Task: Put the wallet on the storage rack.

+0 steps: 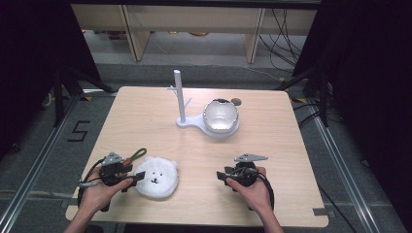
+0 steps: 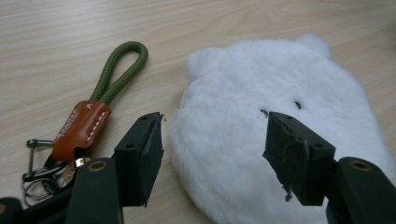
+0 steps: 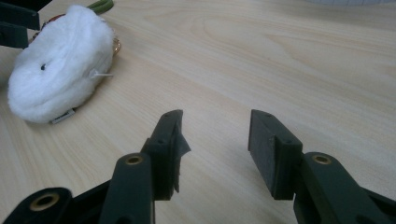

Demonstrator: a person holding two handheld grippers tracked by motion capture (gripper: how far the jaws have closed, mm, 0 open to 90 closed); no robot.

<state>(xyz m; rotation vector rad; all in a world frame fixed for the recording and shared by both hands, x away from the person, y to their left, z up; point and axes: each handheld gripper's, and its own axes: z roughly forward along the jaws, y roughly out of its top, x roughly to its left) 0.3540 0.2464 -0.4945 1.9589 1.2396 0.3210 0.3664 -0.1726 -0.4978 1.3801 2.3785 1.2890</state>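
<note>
Nearest the person, the left gripper [image 1: 130, 180] sits low at the front left of the table [image 1: 272, 145], its jaws spread wide and holding nothing. In the left gripper view those jaws straddle the near edge of a white fluffy bear-face pouch [image 2: 275, 121], with the right pad in front of the fur and the left pad just beside it; whether either pad touches the fur I cannot tell, but neither presses in. Just to the left of the pouch lies a keychain [image 2: 88, 116] with a green cord loop, a brown leather tab and metal rings, flat on the wood and untouched.

The right gripper [image 1: 222, 177] rests at the front right, well apart from the pouch. In the right gripper view its jaws stand apart over bare wood with nothing between them, and the pouch lies off to the side on the table.

Farther back, near the middle of the table, stands a white stand [image 1: 180, 99] with an upright post and short pegs, its base widening into a round holder that carries a shiny bowl [image 1: 221, 115].

As I judge it, the work is at its very start: the pouch and keychain lie on the table, nothing is lifted, and nothing hangs on the pegs. The grasp on the pouch is lined up but not yet made; closing, lifting and carrying it wherever it belongs all remain
</note>
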